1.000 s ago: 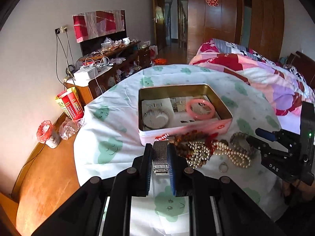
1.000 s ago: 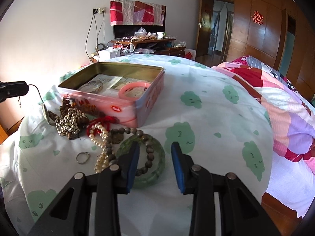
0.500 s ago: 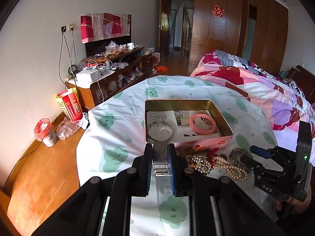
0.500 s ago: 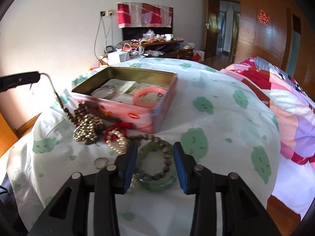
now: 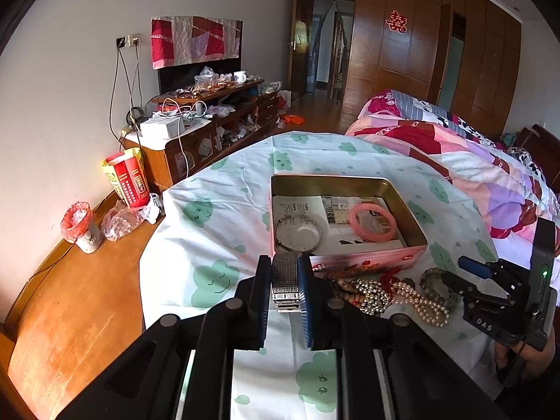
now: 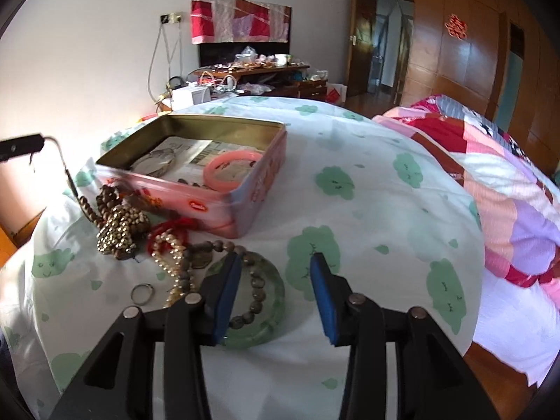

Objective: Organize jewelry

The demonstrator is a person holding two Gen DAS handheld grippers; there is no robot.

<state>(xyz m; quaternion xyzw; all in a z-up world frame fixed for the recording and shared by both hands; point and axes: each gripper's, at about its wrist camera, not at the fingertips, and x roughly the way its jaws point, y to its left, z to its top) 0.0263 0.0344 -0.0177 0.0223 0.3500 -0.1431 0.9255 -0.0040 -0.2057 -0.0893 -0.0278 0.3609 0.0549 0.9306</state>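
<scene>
Both grippers differ: the left gripper (image 5: 285,281) clamps a mesh watch band (image 5: 284,276) at six o'clock of the tin (image 5: 367,260). The right gripper (image 6: 276,285) gapes partly, jaws opening, around a green bangle (image 6: 271,309), not pressing it.

1. A tin (image 5: 350,259) sits mid-bed on the sheet (image 5: 217,217).
2. Inside it, a bangle (image 5: 372,224) lies right of a metal bracelet (image 5: 297,236).
3. Bead strands (image 5: 381,290) lie before the tin, nearer the sheet's front edge.
</scene>
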